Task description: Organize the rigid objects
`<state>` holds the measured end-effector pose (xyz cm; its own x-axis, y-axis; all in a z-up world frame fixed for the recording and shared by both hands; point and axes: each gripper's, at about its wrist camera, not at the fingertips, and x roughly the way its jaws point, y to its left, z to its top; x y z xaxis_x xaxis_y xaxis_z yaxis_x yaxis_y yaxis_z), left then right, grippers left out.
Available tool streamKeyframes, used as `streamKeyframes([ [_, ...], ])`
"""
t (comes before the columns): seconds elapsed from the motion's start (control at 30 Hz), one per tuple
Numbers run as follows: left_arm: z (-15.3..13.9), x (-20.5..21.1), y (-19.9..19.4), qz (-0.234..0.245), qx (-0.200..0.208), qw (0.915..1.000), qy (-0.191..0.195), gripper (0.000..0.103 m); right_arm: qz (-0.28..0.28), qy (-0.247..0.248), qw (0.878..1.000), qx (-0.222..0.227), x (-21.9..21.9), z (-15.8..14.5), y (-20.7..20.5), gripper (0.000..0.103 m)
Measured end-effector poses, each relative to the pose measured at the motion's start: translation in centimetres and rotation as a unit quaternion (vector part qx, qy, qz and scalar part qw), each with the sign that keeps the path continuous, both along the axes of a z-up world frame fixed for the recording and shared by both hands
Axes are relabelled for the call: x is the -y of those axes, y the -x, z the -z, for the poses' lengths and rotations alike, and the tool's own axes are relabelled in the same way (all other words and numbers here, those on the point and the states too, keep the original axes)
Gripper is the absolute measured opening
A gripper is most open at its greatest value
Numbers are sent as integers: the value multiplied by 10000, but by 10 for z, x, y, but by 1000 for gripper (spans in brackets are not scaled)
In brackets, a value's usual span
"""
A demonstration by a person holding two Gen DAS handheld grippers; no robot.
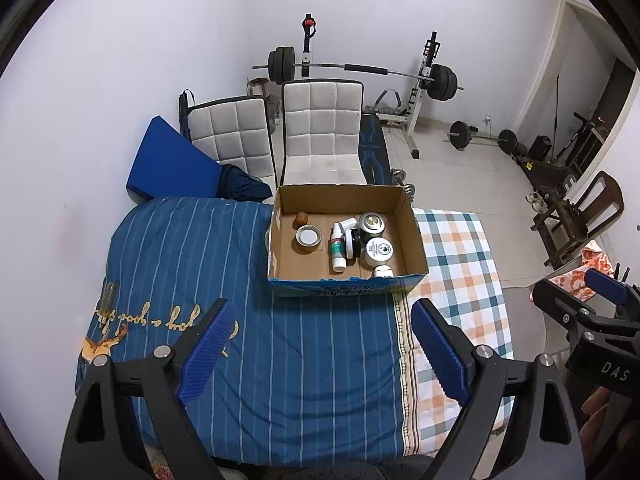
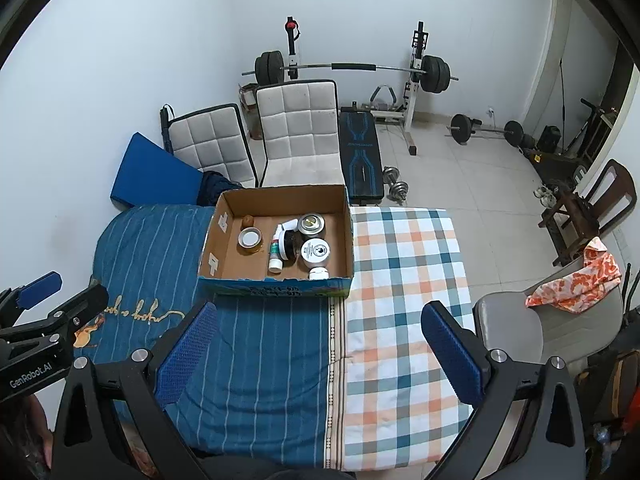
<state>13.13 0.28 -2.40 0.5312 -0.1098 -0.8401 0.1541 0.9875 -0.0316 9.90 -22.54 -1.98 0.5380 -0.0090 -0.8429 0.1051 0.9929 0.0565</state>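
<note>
Jars, tins and a white spray bottle (image 1: 338, 249) lie together inside the cardboard box (image 1: 416, 232) on your bed (image 1: 280, 360). Your left gripper (image 1: 320, 354) and right gripper (image 2: 320, 354) both hover short of it, blue pads spread wide, pinching nothing.

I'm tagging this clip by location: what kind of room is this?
Probably a spare room in a home, used as a gym: a loaded barbell on its rack, a weight bench, and a bed with a cardboard box.

Even indoor light, soft shadows, sharp focus, fisheye-curved dark corners
</note>
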Motion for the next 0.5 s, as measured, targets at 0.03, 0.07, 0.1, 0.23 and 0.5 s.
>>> streamKeyframes([
  [0.03,0,1,-1,1,-13,10000,3,90,5,0,10000,-22,1,1,-1,103],
  [0.07,1,1,-2,-5,-15,10000,7,90,5,-7,10000,-31,1,2,-2,103],
  [0.1,1,1,-2,-8,-15,10000,-4,90,14,-6,10000,-30,2,3,-3,103],
  [0.23,1,2,-4,-13,-27,10000,-17,90,8,-17,10000,-65,3,6,-5,103],
  [0.5,1,4,-13,-73,-13,10000,-3,90,64,24,10000,-56,7,14,-10,103],
])
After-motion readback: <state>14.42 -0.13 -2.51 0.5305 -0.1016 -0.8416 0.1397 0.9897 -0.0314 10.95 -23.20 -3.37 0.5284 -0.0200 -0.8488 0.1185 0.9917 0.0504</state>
